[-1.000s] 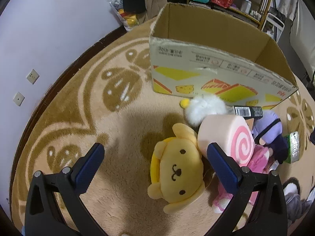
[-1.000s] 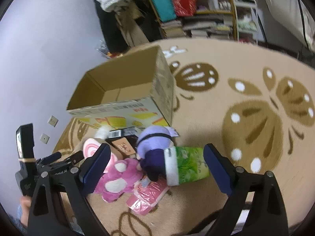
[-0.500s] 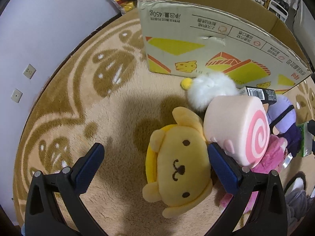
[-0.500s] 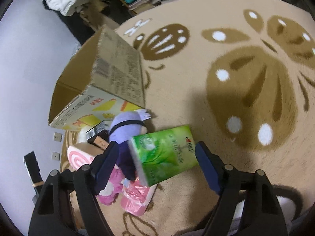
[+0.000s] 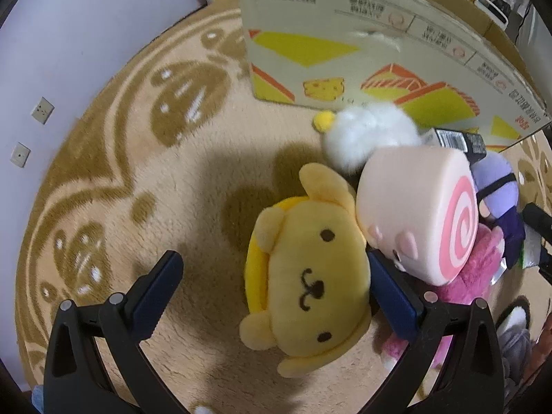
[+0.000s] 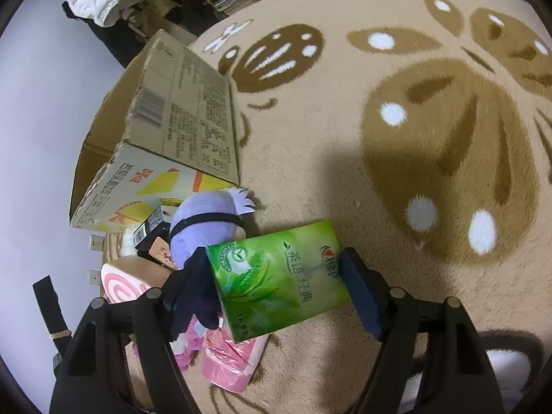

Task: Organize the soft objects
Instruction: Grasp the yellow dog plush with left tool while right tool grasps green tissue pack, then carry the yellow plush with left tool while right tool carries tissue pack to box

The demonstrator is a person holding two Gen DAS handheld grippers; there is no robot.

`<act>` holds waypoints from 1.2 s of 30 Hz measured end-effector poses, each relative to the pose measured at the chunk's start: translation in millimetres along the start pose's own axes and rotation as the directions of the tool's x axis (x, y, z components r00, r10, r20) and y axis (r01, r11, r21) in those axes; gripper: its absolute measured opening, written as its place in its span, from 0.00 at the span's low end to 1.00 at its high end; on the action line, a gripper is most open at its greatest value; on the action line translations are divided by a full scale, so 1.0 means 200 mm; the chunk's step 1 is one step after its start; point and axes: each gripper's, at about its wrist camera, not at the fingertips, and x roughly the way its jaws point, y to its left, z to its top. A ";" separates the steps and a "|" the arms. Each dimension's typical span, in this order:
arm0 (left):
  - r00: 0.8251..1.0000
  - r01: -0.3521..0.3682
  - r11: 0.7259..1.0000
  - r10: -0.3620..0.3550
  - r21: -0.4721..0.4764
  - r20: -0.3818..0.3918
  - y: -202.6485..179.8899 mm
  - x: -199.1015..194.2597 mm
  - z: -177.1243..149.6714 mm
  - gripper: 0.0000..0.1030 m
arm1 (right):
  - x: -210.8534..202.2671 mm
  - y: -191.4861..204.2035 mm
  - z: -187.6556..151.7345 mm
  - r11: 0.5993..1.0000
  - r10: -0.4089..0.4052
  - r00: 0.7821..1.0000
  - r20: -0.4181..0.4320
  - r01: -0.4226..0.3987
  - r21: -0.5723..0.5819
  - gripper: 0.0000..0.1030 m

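Observation:
My left gripper is open around a yellow dog plush that lies on the rug; its right finger sits between the plush and a pink swirl roll cushion. A white fluffy toy, a purple plush and a pink plush lie beside them. My right gripper has both fingers against a green tissue pack. The purple plush lies just behind the pack.
An open cardboard box stands on the rug behind the toys; it also shows in the right wrist view. A black carton and a pink packet lie among the toys. Shelves and clutter line the far wall.
My left gripper has moved forward and down over the yellow dog plush. My right gripper has moved onto the green tissue pack and closed its fingers against it.

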 end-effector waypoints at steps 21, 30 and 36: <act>0.993 -0.027 0.994 0.016 0.104 0.113 -0.16 -0.15 -0.01 0.56 | -0.10 0.13 -0.02 0.994 0.013 0.995 0.104 -0.002 -0.108 0.72; 0.980 -0.046 0.993 0.024 0.109 0.196 -0.13 -0.30 -0.08 0.55 | -0.15 0.16 -0.04 0.990 0.018 0.992 0.123 -0.001 -0.143 0.72; 0.970 -0.052 0.994 0.027 0.101 0.240 -0.14 -0.43 -0.14 0.55 | -0.17 0.16 -0.05 0.988 0.006 0.990 0.139 0.015 -0.154 0.72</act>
